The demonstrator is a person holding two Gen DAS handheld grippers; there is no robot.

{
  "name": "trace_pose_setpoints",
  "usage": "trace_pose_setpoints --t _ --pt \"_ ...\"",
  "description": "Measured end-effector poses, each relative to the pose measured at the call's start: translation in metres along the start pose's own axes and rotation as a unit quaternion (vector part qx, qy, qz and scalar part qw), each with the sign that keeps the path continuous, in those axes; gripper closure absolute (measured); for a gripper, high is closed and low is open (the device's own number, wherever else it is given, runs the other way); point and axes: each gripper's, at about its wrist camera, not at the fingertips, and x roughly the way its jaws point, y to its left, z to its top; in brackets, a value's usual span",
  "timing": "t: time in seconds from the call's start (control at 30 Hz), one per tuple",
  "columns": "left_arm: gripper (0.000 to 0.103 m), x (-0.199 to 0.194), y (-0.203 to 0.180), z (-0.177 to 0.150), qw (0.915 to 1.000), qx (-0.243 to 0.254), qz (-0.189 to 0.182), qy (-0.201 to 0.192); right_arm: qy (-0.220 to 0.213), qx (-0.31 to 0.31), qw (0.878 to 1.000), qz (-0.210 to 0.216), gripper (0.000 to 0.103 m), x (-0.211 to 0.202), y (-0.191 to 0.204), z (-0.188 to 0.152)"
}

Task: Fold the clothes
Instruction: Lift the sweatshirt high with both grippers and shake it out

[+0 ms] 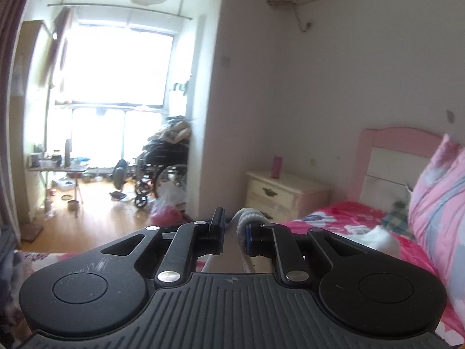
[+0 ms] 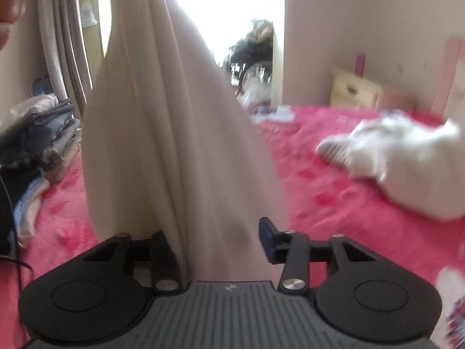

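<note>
Left wrist view shows the left gripper (image 1: 232,226) held up over the pink bed (image 1: 334,218), its jaws nearly together and pinching a rolled edge of the beige garment (image 1: 247,218), which runs back between the fingers toward the camera. Right wrist view shows that garment (image 2: 174,133) hanging in long folds from above down into the right gripper (image 2: 221,241), whose jaws stand apart with the cloth draped between them; I cannot tell whether the pads press on it. A stack of folded clothes (image 2: 43,133) sits at the left edge of the bed (image 2: 334,203), and a white garment (image 2: 407,160) lies crumpled well to the right.
</note>
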Motion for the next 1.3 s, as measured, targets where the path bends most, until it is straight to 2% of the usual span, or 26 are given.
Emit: trace_pose_setpoints --t 0.07,0.1,0.23,0.4,0.5,0.67,0.7,0.87,1.1,1.17,1.3 --pt "0.090 -0.008 0.004 0.006 0.9999 -0.007 0.011 -0.008 -0.034 -0.029 0.999 -0.029 0.086 -0.016 -0.003 0.004" --pt "0.090 -0.012 0.004 0.012 0.9997 -0.011 0.016 -0.017 -0.055 -0.048 0.996 -0.045 0.089 -0.028 -0.002 0.007" --pt "0.090 -0.035 0.003 0.042 0.9972 -0.023 0.030 -0.065 -0.150 -0.108 0.977 -0.111 0.092 -0.075 -0.009 0.036" --pt "0.090 -0.074 -0.010 0.091 0.9890 -0.014 0.038 -0.142 -0.252 -0.141 0.944 -0.160 0.092 -0.131 -0.027 0.097" --pt "0.089 -0.098 -0.017 0.121 0.9812 -0.013 0.046 -0.187 -0.311 -0.182 0.913 -0.190 0.092 -0.162 -0.026 0.130" --pt "0.089 -0.135 -0.023 0.162 0.9670 -0.016 0.061 -0.247 -0.389 -0.287 0.842 -0.241 0.092 -0.209 -0.013 0.165" --pt "0.089 -0.141 -0.026 0.167 0.9642 -0.011 0.062 -0.258 -0.396 -0.301 0.832 -0.246 0.092 -0.218 -0.012 0.171" --pt "0.086 -0.175 -0.048 0.185 0.9519 0.023 0.059 -0.300 -0.415 -0.346 0.800 -0.263 0.092 -0.263 -0.014 0.197" --pt "0.085 -0.220 -0.056 0.196 0.9444 0.022 0.047 -0.325 -0.456 -0.363 0.770 -0.258 0.092 -0.328 -0.006 0.198" --pt "0.085 -0.235 -0.056 0.194 0.9431 0.020 0.046 -0.329 -0.469 -0.362 0.767 -0.247 0.092 -0.343 -0.003 0.194" --pt "0.085 -0.264 -0.056 0.188 0.9417 0.020 0.046 -0.333 -0.491 -0.357 0.768 -0.204 0.092 -0.373 0.002 0.183"
